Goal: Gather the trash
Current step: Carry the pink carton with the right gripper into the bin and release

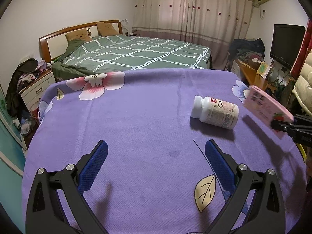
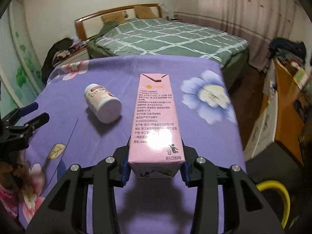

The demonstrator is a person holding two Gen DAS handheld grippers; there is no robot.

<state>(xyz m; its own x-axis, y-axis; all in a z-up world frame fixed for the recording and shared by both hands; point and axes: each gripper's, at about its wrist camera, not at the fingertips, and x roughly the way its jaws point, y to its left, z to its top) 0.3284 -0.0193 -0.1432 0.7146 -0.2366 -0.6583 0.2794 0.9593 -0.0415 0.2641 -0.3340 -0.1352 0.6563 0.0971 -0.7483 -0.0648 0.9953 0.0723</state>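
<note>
the right claw (image 2: 155, 163) was clenched on a pink carton (image 2: 156, 120), its blue pads pressed against the carton's two long sides near the bottom end. the carton was lifted clear of the cloth and pointed away from the claw, its folded top toward the far edge of the bench (image 2: 224, 128), with a panel of small printed text facing up. in the left wrist view the same carton (image 1: 267, 107) showed tilted over the right edge of the bench, gripped at its lower end by the right claw (image 1: 280, 125).

the left claw (image 1: 156, 156) was released, its two blue-padded fingers spread wide with nothing between them, low over the near part of the bench. from the right wrist view it (image 2: 37, 111) sat at the left edge.

a white pill bottle (image 1: 214, 112) lay on its side on the purple flowered cloth (image 1: 136, 117) covering the bench, toward the right edge, its capped end pointing to the far left corner. it was near the carton but apart from it.

beyond the far edge stood a bed (image 1: 136, 54) with a green checked cover, and closed curtains (image 1: 195, 9) hung behind it.
</note>
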